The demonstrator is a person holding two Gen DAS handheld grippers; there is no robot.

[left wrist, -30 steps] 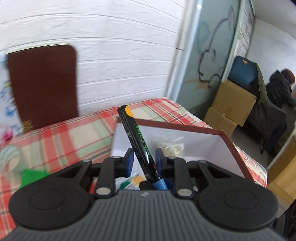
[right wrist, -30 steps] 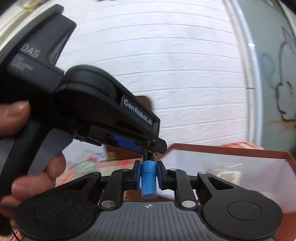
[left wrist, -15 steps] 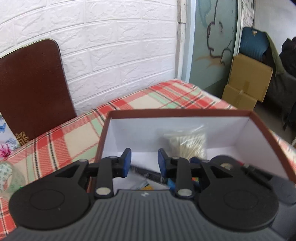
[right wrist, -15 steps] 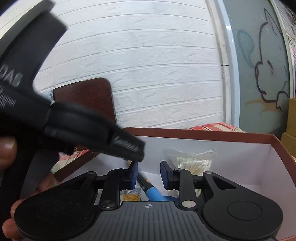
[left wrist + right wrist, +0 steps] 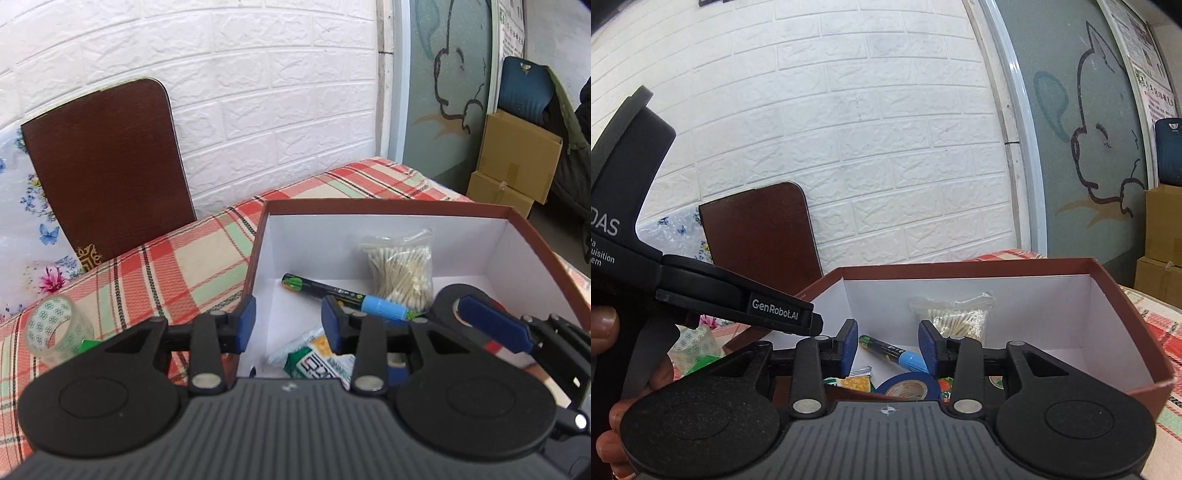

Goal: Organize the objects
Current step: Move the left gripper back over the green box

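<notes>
A black marker with a blue cap point(image 5: 343, 292) point(image 5: 892, 351) lies loose on the white floor of the brown-rimmed box point(image 5: 388, 207) point(image 5: 967, 265), next to a bag of cotton swabs point(image 5: 402, 271) point(image 5: 955, 317). My left gripper point(image 5: 288, 325) hangs over the box's near left part, its jaws opening, nothing between them. My right gripper point(image 5: 888, 347) point(image 5: 495, 328) is over the box's near edge, jaws also opening and empty. A green-and-white packet point(image 5: 317, 363) and a blue tape roll point(image 5: 908, 386) lie in the box beneath them.
A clear patterned tape roll point(image 5: 55, 325) and a green item point(image 5: 88, 345) sit on the plaid tablecloth point(image 5: 177, 273) left of the box. A brown chair back point(image 5: 107, 162) stands against the white brick wall. Cardboard boxes point(image 5: 517, 158) are stacked at the right.
A second ago my left gripper held the marker and my right was shut on its blue cap. Both let go; the marker now lies in the box, and both grippers stand wider.
</notes>
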